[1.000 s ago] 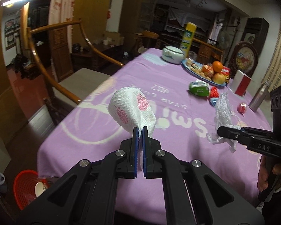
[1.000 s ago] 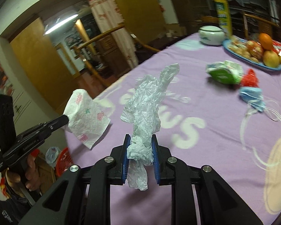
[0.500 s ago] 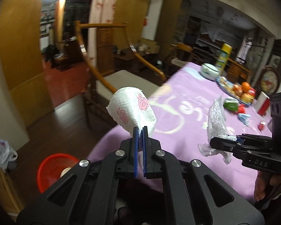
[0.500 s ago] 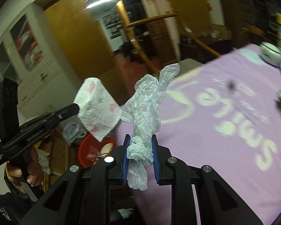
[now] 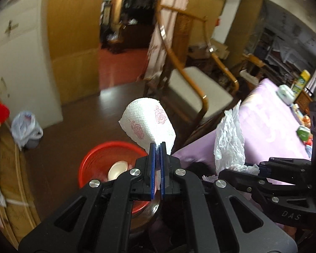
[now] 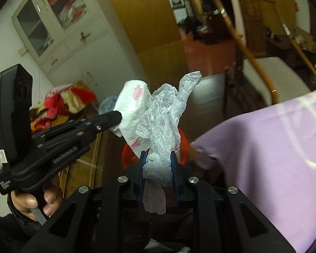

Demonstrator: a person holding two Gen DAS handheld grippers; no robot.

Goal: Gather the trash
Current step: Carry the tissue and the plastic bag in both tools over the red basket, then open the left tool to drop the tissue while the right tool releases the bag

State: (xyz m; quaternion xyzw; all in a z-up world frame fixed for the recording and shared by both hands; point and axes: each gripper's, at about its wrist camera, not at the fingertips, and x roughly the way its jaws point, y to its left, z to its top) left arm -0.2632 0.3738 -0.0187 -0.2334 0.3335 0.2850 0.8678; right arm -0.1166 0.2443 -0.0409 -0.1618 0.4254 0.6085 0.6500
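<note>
My left gripper (image 5: pixel 156 147) is squeezed tight on a white paper towel (image 5: pixel 148 123) with pink roses on it; the towel sticks up and puffs out above the blue pads (image 5: pixel 151 168), which are almost touching each other; from my right camera I can see the same gripper (image 6: pixel 115 116) from the side, with a hand (image 6: pixel 34 202) wrapped around its handle, and the towel (image 6: pixel 132 109) poking out of its tip.

My right gripper (image 6: pixel 157 158) is clamped on a crinkly see-through plastic bag (image 6: pixel 164 124); the bag stands up between the pads and a bit of it hangs down below them; in my left camera that gripper (image 5: pixel 257 168) is off to the right side, with the bag (image 5: pixel 229 139) sticking up from it.

The two bits of trash are close together in the air; in my right camera the towel and the bag overlap, but I cannot tell if they touch.

Down on the dark floor is a red bin (image 5: pixel 107 162); it sits right under my left gripper, and there is something pale and round (image 5: pixel 118 169) inside it; in my right camera only a bit of the bin (image 6: pixel 129 154) peeks out behind the trash.

The table with the purple cloth (image 6: pixel 273 158) is on the right; a wooden chair (image 5: pixel 191 86) stands beside it; a small white bag (image 5: pixel 25 126) lies on the floor near the wall.
</note>
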